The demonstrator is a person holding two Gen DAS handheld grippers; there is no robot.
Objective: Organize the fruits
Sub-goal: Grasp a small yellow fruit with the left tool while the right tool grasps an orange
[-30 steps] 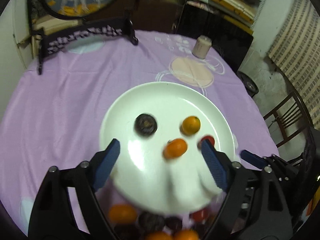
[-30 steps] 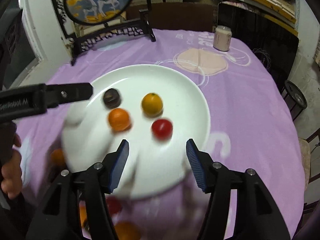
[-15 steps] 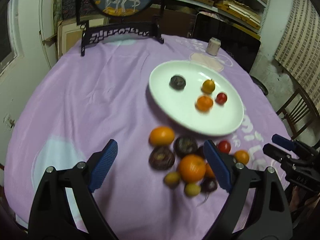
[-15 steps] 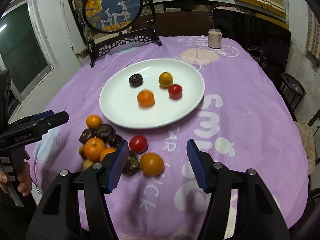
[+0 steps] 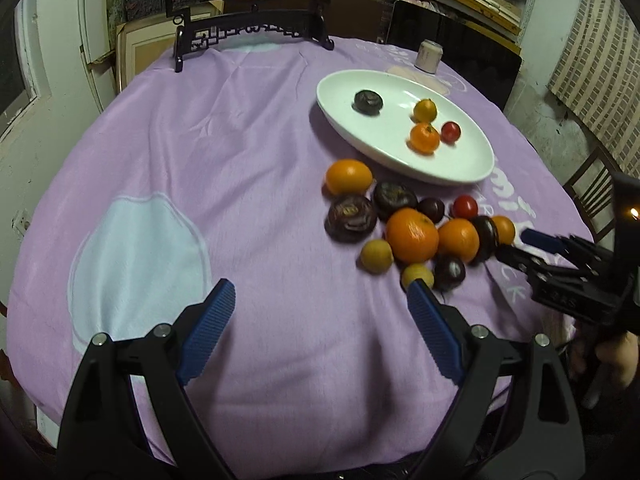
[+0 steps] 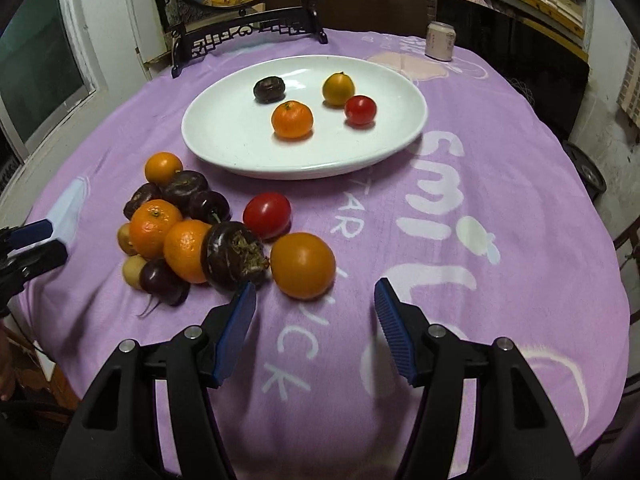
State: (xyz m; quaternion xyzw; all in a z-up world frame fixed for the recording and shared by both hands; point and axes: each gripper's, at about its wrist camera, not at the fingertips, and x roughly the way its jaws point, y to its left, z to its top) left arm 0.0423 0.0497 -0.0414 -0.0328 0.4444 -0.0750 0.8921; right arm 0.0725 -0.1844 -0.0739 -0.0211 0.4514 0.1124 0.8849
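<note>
The left gripper (image 5: 320,316), black with blue ribbed pads, stands with its jaws spread wide and nothing between them, low in the left wrist view over the purple fleece tablecloth (image 5: 240,152). The loose pile of fruit (image 5: 412,228) lies beyond and to the right of it, in the right half of the frame; a small yellow round fruit (image 5: 417,275) sits just past the tip of its right pad. Above the pile, toward the upper right, the white oval ceramic plate (image 5: 384,148) holds a dark purple fruit (image 5: 368,101), a yellow-orange fruit (image 5: 425,109), a small orange mandarin (image 5: 424,137) and a red cherry tomato (image 5: 451,131).

The right gripper (image 6: 316,316), equally wide open and empty, is at the bottom centre of the right wrist view. A large smooth orange fruit (image 6: 303,265) lies just ahead, between its pads' lines, and a dark purple fruit with a dried stem (image 6: 234,255) sits right at its left pad tip. A larger red tomato (image 6: 267,215) lies behind them, near the plate's front rim
</note>
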